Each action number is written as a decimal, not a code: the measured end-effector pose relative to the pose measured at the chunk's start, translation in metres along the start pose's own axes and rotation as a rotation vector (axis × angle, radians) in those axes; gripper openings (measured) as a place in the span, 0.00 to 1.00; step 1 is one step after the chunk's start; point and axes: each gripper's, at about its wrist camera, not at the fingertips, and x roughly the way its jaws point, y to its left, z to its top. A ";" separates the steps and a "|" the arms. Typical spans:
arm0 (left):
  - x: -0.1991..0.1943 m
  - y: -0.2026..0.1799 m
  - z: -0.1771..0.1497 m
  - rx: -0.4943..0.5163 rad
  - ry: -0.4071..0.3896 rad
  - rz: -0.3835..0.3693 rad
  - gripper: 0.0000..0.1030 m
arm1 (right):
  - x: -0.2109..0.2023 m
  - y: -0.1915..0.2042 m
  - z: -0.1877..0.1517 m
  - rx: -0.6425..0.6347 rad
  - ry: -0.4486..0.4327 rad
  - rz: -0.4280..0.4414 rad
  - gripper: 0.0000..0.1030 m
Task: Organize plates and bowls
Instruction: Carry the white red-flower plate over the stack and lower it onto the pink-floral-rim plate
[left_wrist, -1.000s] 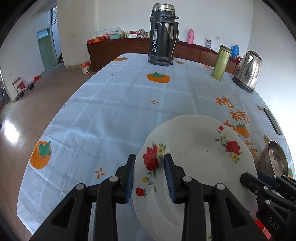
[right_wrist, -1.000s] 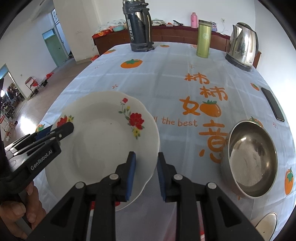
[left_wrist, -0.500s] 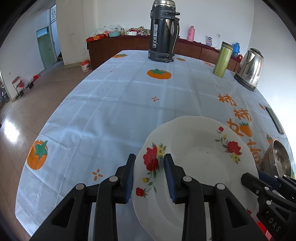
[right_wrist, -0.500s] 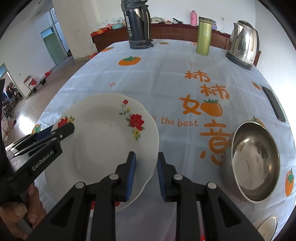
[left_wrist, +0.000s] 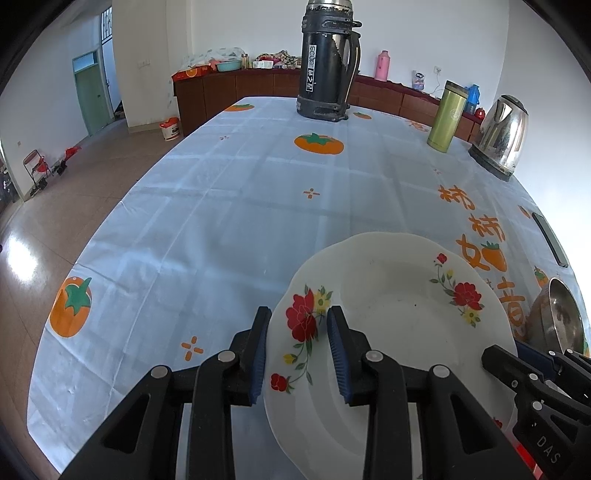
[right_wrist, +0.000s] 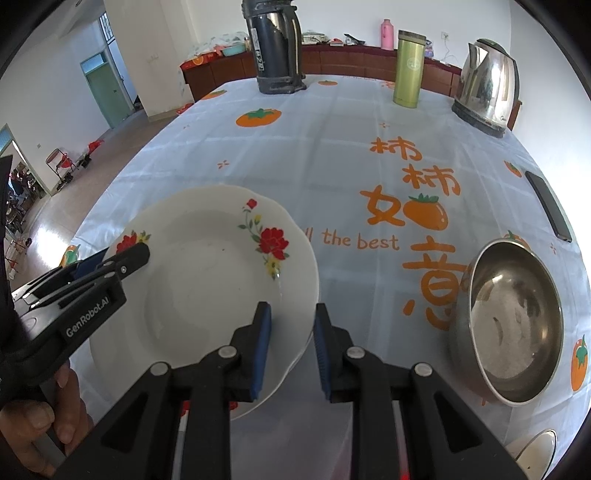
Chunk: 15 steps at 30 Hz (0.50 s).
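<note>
Two tongs grip one white flowered plate (left_wrist: 402, 314) over the bench (left_wrist: 229, 206): left tongs (left_wrist: 297, 345) clamp its left rim, right tongs (right_wrist: 291, 345) its near right rim. Steel bowl (right_wrist: 513, 328), nothing inside, sits right, apart from both.

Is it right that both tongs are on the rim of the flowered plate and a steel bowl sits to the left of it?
Not quite. Both tongs, left and right, straddle the flowered plate rim, but the steel bowl sits to its right, as the right wrist view shows.
</note>
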 end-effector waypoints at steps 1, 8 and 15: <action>0.001 0.001 0.000 -0.001 0.002 -0.001 0.33 | 0.000 0.000 0.000 0.001 0.002 0.000 0.23; 0.006 0.003 -0.001 -0.006 0.010 -0.004 0.33 | 0.003 0.001 0.000 -0.004 0.005 -0.002 0.23; 0.008 0.004 -0.002 -0.007 0.013 -0.006 0.33 | 0.004 0.002 0.000 -0.012 0.003 -0.014 0.23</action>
